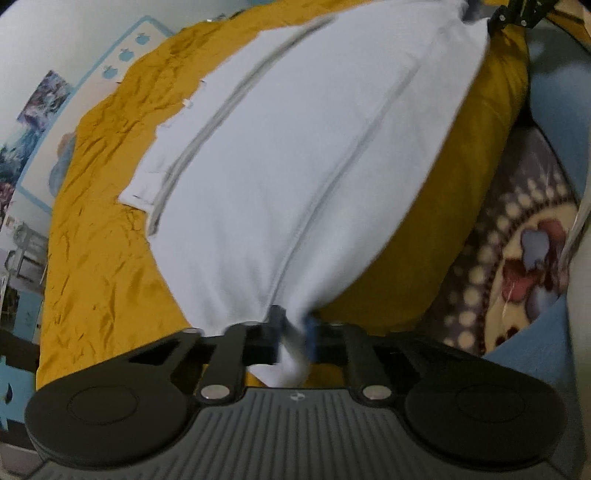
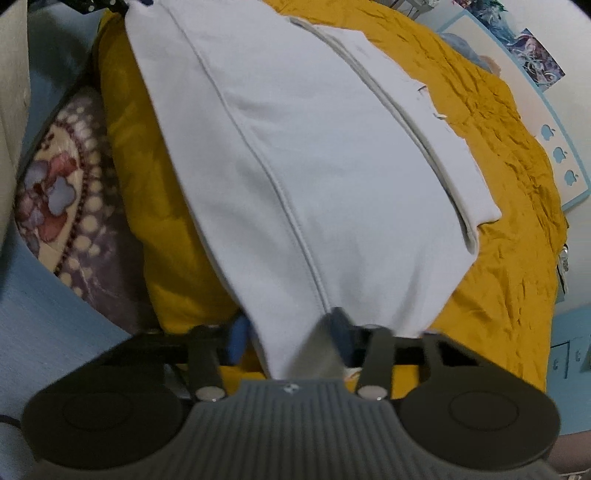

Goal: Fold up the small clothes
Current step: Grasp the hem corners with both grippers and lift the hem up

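A white garment with long stitched seams lies spread on a mustard-yellow cover. In the left wrist view my left gripper is shut on the garment's near corner, and the cloth bunches between the pads. The right gripper shows at the far top right, at the garment's other corner. In the right wrist view the same garment runs away from my right gripper, which is shut on its corner, a fold of cloth pinched between the pads. The left gripper sits at the top left edge.
A patterned blanket with dots and flowers lies beside the yellow cover, also seen as the blanket. A light blue surface lies near me. A wall with posters and an apple-print border stands behind.
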Demonstrator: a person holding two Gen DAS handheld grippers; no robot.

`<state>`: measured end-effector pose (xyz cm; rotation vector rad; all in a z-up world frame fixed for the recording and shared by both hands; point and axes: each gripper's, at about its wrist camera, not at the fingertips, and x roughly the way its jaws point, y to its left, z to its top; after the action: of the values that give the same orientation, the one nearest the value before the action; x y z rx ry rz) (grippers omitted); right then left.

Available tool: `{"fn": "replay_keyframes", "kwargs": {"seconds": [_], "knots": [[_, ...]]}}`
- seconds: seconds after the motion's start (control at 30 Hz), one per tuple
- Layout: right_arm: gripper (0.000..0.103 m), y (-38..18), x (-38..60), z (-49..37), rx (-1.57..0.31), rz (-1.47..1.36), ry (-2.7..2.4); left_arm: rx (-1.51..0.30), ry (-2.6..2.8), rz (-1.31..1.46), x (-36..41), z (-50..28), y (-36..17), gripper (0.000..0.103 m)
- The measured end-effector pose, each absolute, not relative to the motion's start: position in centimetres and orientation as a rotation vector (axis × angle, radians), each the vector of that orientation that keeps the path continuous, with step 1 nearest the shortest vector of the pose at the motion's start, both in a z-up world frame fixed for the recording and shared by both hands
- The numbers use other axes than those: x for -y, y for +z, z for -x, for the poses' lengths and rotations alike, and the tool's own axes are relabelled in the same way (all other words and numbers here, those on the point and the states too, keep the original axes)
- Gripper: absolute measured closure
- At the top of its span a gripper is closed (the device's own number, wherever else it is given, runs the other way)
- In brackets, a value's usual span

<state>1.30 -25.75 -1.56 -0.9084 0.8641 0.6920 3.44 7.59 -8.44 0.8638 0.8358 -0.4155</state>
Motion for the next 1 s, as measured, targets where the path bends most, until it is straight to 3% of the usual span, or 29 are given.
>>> {"fn": "replay_keyframes", "kwargs": {"seconds": [0.07, 0.1, 0.5, 1.0], "knots": [[0.102, -0.8, 25.8, -1.0, -0.853, 0.902, 0.686, -0.815, -0.405, -0.841, -7.6, -3.4, -7.4, 0.095], [0.103, -0.3, 25.8, -0.8, -0.837, 0.911, 0.679, -0.802, -0.399, -0.833, -7.6, -3.3, -6.9, 0.095], [0.103, 8.8, 26.1, -4.4, -0.631, 0.799, 0.540, -0.646, -0.277, -0.706, -8.1, -8.5, 1.3, 0.096], [0.103, 17.3, 24.0, -20.4, -0.428, 0.770, 0.339, -0.484, -0.094, -0.650, -7.8, -27.1, 8.6, 0.096]]}}
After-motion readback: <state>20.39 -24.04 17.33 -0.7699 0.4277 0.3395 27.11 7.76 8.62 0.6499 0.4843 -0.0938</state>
